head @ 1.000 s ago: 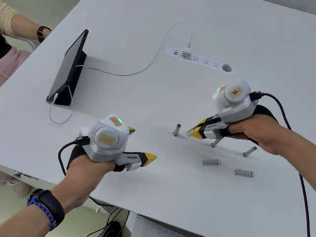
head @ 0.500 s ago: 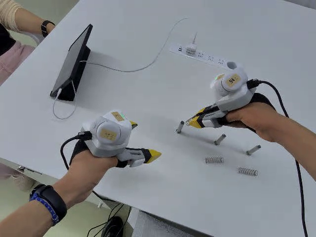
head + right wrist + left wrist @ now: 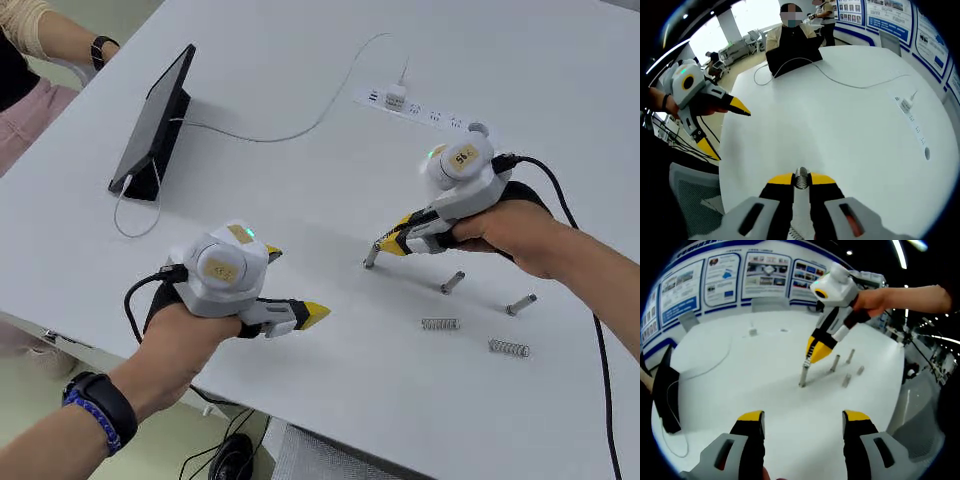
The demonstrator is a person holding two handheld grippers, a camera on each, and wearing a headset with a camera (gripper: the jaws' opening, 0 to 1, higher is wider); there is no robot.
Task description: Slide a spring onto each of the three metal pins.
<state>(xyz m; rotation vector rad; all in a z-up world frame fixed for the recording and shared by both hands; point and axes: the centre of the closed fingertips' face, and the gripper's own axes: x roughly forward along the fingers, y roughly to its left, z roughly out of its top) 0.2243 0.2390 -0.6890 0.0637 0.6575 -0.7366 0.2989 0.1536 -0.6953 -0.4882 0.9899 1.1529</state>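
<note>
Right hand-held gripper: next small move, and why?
Probably ease the right hand-held gripper down along the leftmost pin. It is shut on a spring whose end sits at that pin's top, apparently not yet slid down it.

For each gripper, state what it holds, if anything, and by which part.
Right gripper: a spring, pinched across its coils with one end poking past the fingertips. Left gripper: open, holding nothing.

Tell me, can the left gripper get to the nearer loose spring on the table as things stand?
Probably yes. The left gripper is open and empty, with bare table between it and the nearer spring. The right gripper, holding another spring at a pin, is off that path.
</note>
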